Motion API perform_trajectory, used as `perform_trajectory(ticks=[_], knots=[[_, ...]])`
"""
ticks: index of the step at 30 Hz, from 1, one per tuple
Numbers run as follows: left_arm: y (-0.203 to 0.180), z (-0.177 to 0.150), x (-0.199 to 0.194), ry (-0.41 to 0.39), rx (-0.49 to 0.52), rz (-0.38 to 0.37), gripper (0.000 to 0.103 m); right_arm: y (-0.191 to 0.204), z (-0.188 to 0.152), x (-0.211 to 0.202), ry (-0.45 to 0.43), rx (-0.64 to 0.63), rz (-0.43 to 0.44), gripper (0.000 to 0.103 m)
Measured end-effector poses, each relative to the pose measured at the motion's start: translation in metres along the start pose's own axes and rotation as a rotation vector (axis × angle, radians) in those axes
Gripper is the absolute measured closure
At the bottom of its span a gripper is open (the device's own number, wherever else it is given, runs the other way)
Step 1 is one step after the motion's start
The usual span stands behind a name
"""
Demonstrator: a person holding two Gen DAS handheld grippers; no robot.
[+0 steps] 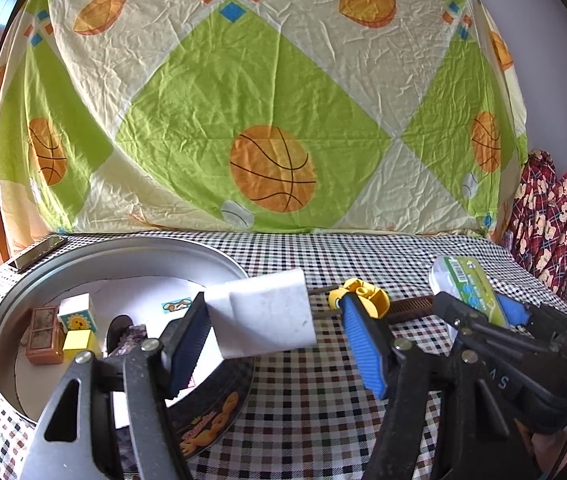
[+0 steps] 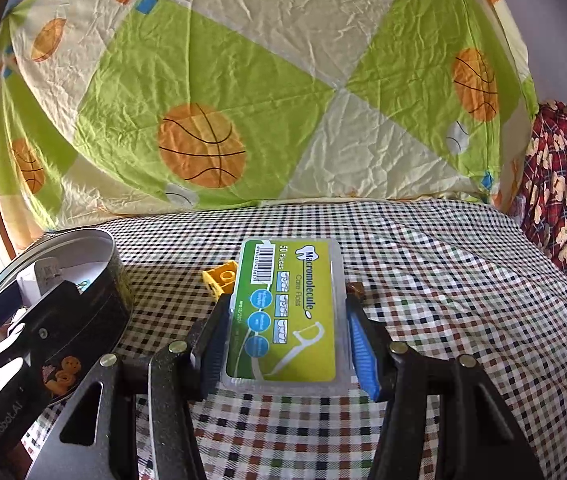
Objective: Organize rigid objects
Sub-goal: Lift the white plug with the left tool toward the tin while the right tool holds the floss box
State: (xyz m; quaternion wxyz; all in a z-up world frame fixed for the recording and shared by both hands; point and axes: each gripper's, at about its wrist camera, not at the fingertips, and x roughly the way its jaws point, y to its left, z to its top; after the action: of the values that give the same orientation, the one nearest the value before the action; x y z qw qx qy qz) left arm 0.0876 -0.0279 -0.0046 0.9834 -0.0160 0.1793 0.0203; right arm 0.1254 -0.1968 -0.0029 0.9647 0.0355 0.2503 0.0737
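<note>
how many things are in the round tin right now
4 visible in the tin: brown box, sunflower block, yellow block, dark object. The left tongs may hide more.

Each tool is a black, speckled linkage of flat bars pinned with round silver rivets, with triangular cut-outs in the outer arms. The left tool (image 1: 279,344) and right tool (image 2: 287,344) both carry ribbed blue pads (image 1: 363,344) on their fingers. Pale lettering marks the black housings.
</note>
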Motion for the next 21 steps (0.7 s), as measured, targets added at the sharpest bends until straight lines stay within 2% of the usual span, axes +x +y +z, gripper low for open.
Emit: perform_trajectory(ticks=[21], knots=[[0.021, -0.002, -0.011, -0.034, -0.027, 0.029, 0.037, 0.031, -0.005, -0.010, -0.025, -0.033, 0.061, 0.046]])
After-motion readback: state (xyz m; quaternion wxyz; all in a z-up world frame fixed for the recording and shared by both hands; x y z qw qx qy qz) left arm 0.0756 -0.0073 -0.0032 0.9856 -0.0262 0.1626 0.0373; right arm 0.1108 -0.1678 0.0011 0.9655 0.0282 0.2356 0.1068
